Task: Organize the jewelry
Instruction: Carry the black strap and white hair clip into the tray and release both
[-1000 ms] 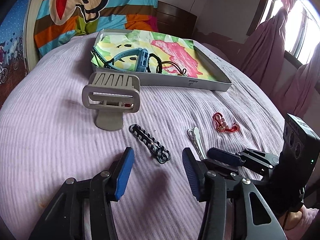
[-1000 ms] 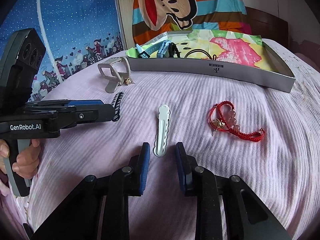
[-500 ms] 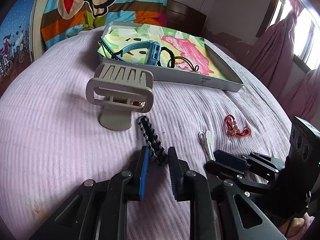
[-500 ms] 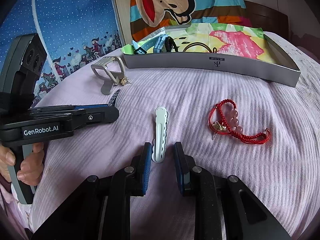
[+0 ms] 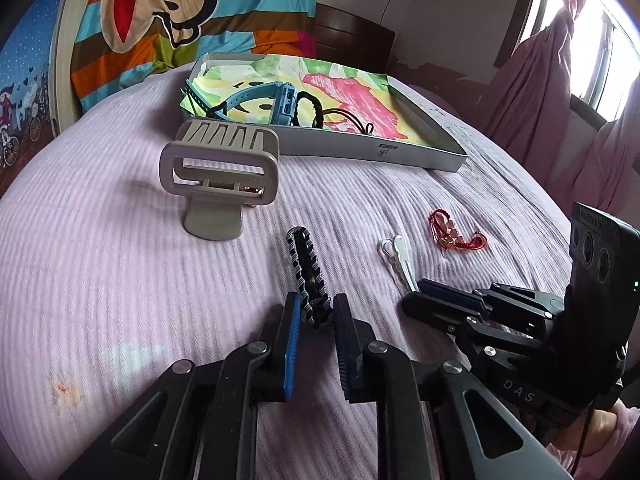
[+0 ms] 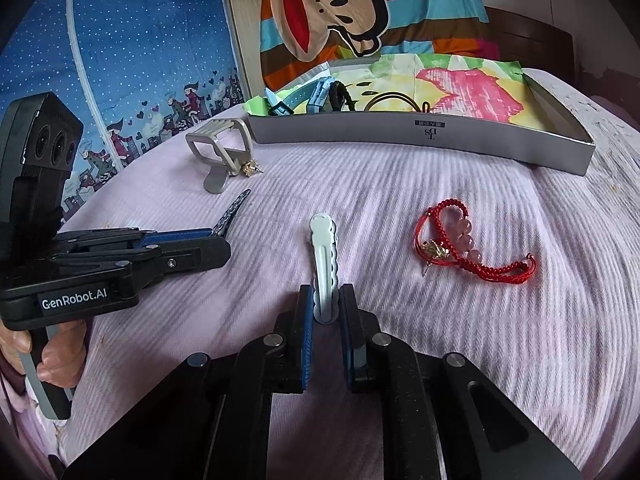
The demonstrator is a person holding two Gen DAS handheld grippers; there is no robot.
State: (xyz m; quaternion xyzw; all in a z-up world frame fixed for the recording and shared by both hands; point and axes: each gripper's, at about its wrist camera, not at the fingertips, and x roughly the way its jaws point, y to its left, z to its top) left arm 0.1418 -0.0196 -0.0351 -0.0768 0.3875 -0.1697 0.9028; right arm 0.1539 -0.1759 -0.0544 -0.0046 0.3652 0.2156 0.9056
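— What does the left gripper (image 5: 314,312) hold?
— It pinches the black-and-white bracelet (image 5: 306,270) lying mid-bed (image 5: 100,264); the right gripper (image 6: 325,308) is closing on the white hair clip (image 6: 325,264).
— And the red bracelet (image 6: 460,246)?
— Beside the clip, near the gray box (image 6: 420,136).

White hair clip (image 6: 325,264) between closing right gripper (image 6: 326,312) fingers (image 6: 306,320)

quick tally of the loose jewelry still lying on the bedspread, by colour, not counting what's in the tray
black-and-white: 1, braided bracelet
white: 1, hair clip
red: 1, beaded bracelet
gold: 1, small piece by the grey stand
total: 4
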